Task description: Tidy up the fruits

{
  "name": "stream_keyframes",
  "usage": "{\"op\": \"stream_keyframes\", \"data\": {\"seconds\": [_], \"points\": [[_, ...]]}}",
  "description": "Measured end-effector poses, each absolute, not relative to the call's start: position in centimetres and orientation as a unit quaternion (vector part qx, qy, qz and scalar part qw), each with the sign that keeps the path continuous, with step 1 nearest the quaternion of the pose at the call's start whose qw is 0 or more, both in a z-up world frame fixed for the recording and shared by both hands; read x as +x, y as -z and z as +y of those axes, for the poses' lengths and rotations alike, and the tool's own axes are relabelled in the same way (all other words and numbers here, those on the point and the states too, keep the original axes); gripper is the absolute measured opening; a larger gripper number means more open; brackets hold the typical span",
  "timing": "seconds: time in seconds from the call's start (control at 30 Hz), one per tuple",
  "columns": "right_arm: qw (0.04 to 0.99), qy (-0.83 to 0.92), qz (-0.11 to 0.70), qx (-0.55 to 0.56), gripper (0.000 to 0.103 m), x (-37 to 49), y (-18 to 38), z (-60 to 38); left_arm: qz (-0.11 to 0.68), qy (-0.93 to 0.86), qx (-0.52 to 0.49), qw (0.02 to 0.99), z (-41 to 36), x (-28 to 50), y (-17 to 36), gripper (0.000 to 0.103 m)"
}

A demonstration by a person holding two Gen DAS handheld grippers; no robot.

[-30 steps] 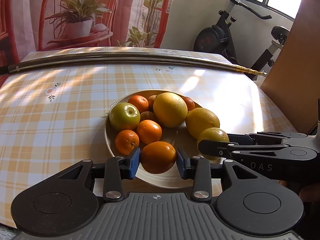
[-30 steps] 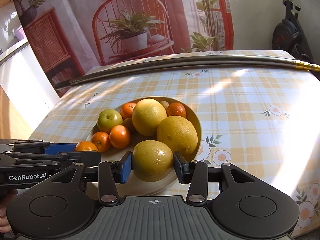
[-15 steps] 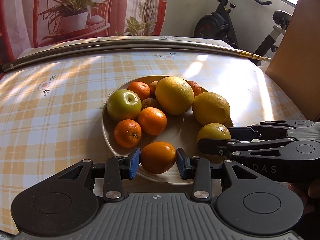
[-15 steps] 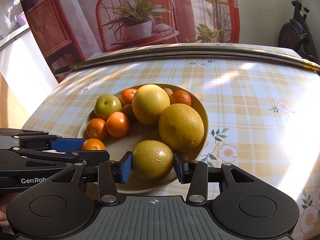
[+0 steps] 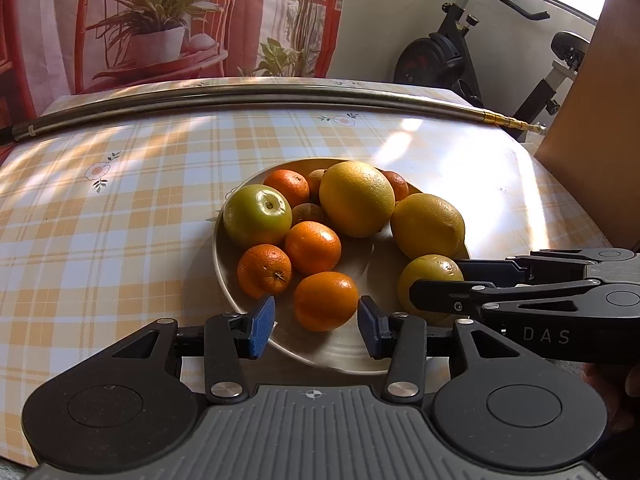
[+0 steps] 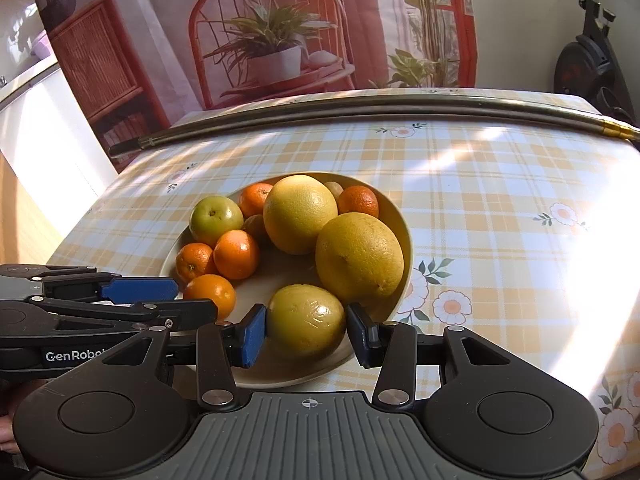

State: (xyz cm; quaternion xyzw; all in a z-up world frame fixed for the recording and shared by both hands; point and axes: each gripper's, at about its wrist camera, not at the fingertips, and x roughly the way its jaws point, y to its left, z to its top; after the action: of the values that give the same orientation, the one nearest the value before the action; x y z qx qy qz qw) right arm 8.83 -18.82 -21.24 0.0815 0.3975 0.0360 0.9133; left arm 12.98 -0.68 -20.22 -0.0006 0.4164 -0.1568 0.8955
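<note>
Your left gripper point(image 5: 316, 322) stands apart around an orange point(image 5: 325, 301) in the bowl point(image 5: 224, 276). Your right gripper point(image 6: 306, 334) brackets the yellow-green fruit point(image 6: 306, 322); contact looks light, perhaps none.

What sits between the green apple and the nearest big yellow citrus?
A small brownish fruit sits between the green apple and the big yellow citrus, in both wrist views.

A room in a home is shown. A table point(image 5: 120, 208) covered with a plaid, flower-printed cloth is seen ahead of the tools, with a long metal pole point(image 5: 240, 94) laid across its far edge. Beyond it a printed curtain point(image 6: 260, 32) picturing a red chair and potted plant is hung, and an exercise bike point(image 5: 460, 52) is parked to the far right
</note>
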Motion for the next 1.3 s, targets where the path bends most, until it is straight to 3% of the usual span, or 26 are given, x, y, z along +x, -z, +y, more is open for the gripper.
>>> {"op": "stream_keyframes", "data": {"seconds": [0.27, 0.4, 0.5, 0.7, 0.97, 1.3], "points": [[0.936, -0.056, 0.343, 0.061, 0.044, 8.1, 17.1, -18.7, 0.374, 0.142, 0.007, 0.917, 0.1, 12.5, 16.7, 0.054], [0.95, -0.056, 0.3, 0.063, 0.058, 8.0, 13.0, -19.3, 0.326, 0.128, 0.005, 0.937, 0.8, 12.0, 12.9, 0.062], [0.961, -0.05, 0.267, 0.051, 0.067, 7.7, 9.5, -19.5, 0.283, 0.11, 0.019, 0.953, 0.9, 11.3, 9.7, 0.076], [0.981, -0.035, 0.189, 0.032, 0.103, 5.9, 2.8, -19.5, 0.201, 0.08, 0.025, 0.976, 0.9, 9.2, 3.5, 0.101], [0.99, -0.016, 0.134, 0.03, 0.103, 3.4, -2.2, -19.4, 0.151, 0.06, 0.019, 0.987, -0.4, 6.5, -1.7, 0.103], [0.991, -0.002, 0.128, 0.04, 0.103, 1.4, -3.0, -19.4, 0.134, 0.048, 0.005, 0.99, -0.9, 4.2, -3.2, 0.103]]}}
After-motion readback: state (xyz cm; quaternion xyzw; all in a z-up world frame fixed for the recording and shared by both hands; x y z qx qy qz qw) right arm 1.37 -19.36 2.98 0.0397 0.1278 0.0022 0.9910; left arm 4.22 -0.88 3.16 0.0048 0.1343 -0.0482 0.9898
